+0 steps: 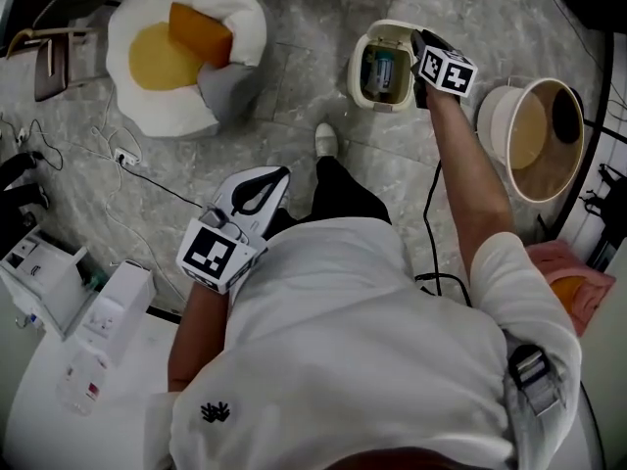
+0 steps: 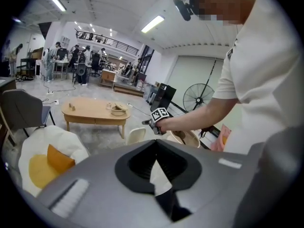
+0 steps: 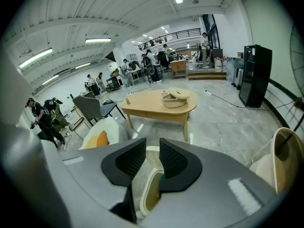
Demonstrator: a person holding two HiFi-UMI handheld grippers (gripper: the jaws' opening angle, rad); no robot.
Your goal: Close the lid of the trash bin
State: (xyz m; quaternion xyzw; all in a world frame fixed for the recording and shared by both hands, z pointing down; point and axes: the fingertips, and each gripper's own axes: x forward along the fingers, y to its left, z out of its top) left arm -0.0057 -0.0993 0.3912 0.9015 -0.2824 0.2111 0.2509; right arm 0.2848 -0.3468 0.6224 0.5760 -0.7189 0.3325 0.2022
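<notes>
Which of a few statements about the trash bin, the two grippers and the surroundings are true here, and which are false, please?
1. The trash bin stands open, with contents visible inside. True.
2. The left gripper reaches into the bin. False: it is held close to the person's body, away from the bin; the right gripper is at the bin's rim.
3. The right gripper's jaws are apart. True.
4. The left gripper is closed on a cushion. False: its jaws meet on nothing.
5. An orange cushion lies on the white beanbag. True.
</notes>
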